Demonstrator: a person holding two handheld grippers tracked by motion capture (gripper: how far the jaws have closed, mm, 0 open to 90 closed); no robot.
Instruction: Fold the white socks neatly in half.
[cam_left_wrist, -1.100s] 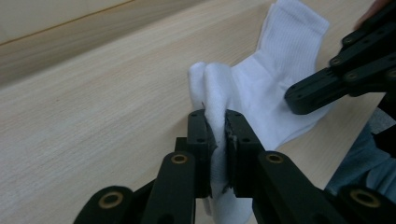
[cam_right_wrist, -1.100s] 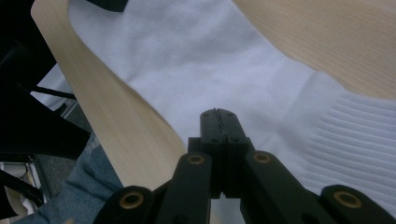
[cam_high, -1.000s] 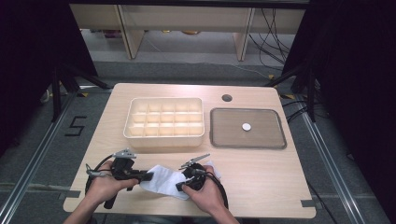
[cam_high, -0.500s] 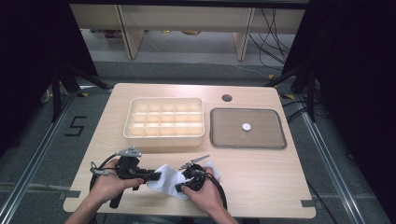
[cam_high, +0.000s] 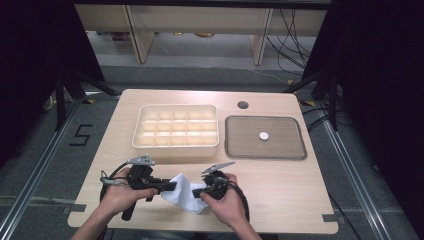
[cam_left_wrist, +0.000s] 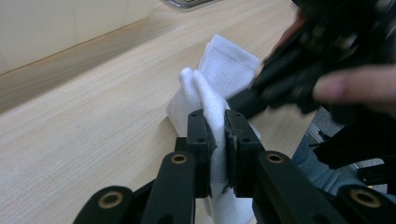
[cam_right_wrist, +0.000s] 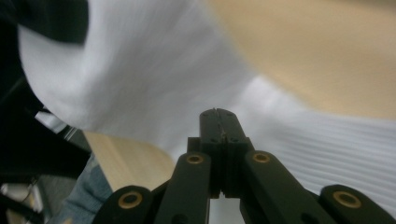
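While the person's two hands meet near the front edge of the table (cam_high: 280, 165), one white sock (cam_high: 186, 192) lies between the two grippers, just left of the middle of that edge. The left gripper (cam_left_wrist: 215, 122) is clamped on a pinched-up fold of the sock, cloth squeezed tight between its pads, and the rest of the fabric trails away from it toward the other hand. The right gripper (cam_right_wrist: 219, 114) has its jaws pressed fully together; white ribbed fabric lies right behind and around its tip, but I cannot tell whether any cloth is caught between them. The sock's long axis seems to run roughly from one gripper to the other, along the front edge, so each hand is at one end of it. My guess is the next move turns on the right gripper getting a hold on its nearer end. Farther back stand one cream compartment tray (cam_high: 176, 127) and, to its right, one flat grey tray (cam_high: 290, 150) holding a single small white disc (cam_high: 263, 135).
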